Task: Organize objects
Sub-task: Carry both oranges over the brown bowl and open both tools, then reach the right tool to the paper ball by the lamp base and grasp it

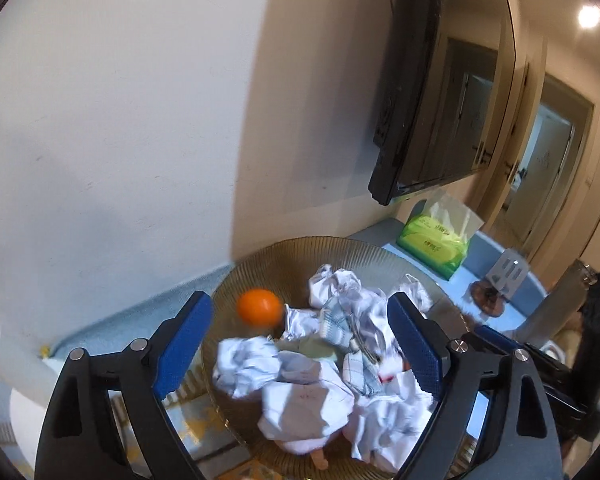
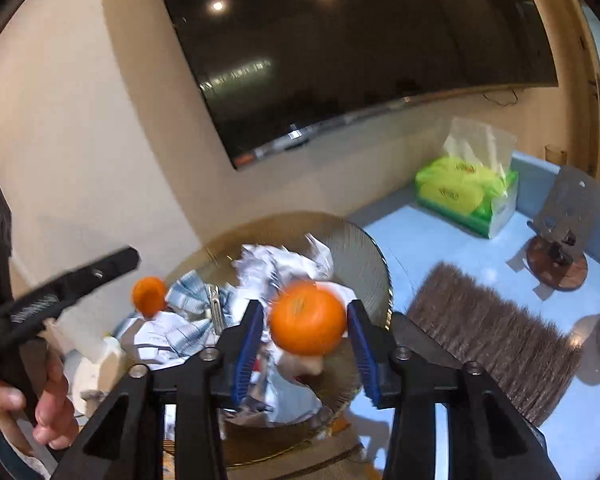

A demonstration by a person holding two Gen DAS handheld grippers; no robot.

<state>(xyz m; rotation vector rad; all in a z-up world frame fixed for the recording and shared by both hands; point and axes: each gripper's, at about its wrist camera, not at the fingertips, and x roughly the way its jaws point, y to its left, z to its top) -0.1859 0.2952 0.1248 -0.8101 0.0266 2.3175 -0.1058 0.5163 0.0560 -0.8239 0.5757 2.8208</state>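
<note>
**Two oranges, one between the right pads, one loose in the bowl**

Two grippers hang over a ribbed glass bowl (image 1: 284, 256). The right gripper (image 2: 307, 340) has its blue ribbed pads (image 2: 249, 344) set narrowly on either side of an orange (image 2: 307, 318); the right pad seems to touch the peel, a thin gap shows at the left one, and the fruit is blurred, so whether it is clamped cannot be told. This orange is round, a little flattened, with a pale stem dimple on top, and it sits above the bowl's near half.

The left gripper (image 1: 296, 344) stands wide apart with nothing between its blue pads (image 1: 180, 344); under it lie only the bowl's contents. In the right view its black body (image 2: 60, 292) crosses the left edge, with a hand (image 2: 40, 404) wrapped round the grip.

The bowl is amber-tinted, with fine radial ridges and a scalloped rim. It is heaped with crumpled paper balls (image 1: 300, 392), white with faint print, and a blue-checked cloth (image 1: 340, 324) among them. The second orange (image 1: 259, 307), smooth and small, lies at the bowl's left side, beside the paper.

The bowl rests on a pale blue table (image 2: 420, 236). To its right lies a brown, coarse-bristled brush (image 2: 488, 340). Farther back stand a green tissue pack (image 2: 466, 194) with a sheet sticking up, and a metal plate on a round wooden base (image 2: 560, 264). Behind, a dark TV (image 2: 340, 60) hangs on the cream wall (image 1: 120, 120).
</note>
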